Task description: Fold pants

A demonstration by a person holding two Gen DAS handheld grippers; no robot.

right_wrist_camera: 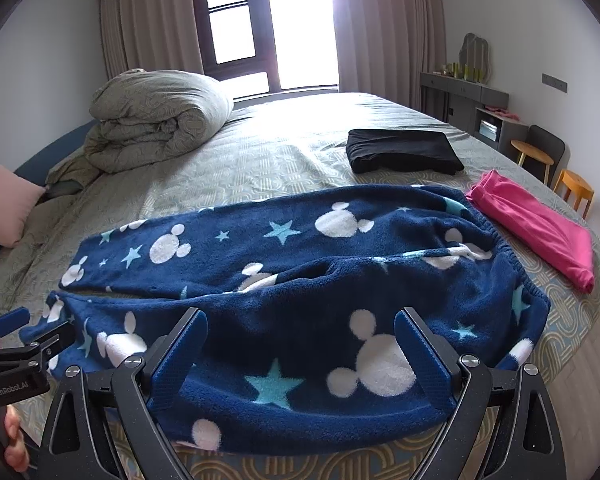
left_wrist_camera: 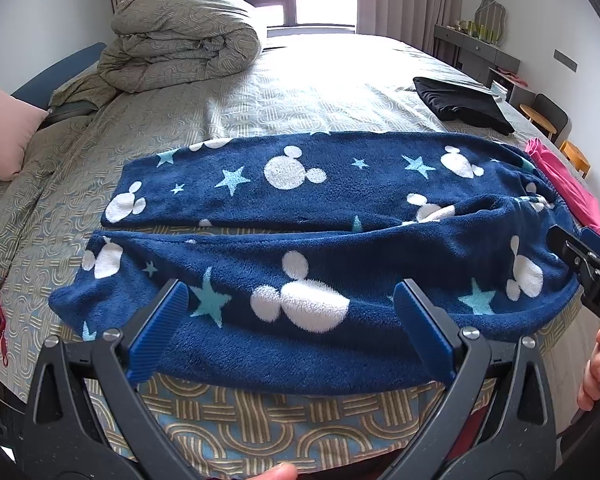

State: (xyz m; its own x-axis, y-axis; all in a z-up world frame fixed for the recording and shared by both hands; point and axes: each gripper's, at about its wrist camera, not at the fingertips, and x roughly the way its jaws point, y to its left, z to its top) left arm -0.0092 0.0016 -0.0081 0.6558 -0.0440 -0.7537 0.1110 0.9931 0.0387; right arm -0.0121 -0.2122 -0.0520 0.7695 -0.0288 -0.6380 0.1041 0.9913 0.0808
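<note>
Fleecy navy pants, dotted with white mouse heads and stars, spread flat along patterned bed edge; left gripper and right gripper fingers spread wide, gripping nothing.

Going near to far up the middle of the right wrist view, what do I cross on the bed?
Right gripper, open, over the near leg of the blue pants → bare bedspread → folded black garment → window. The rolled duvet and pink garment lie off to the sides, so they are left out.

rolled duvet, black garment, pink garment
</note>
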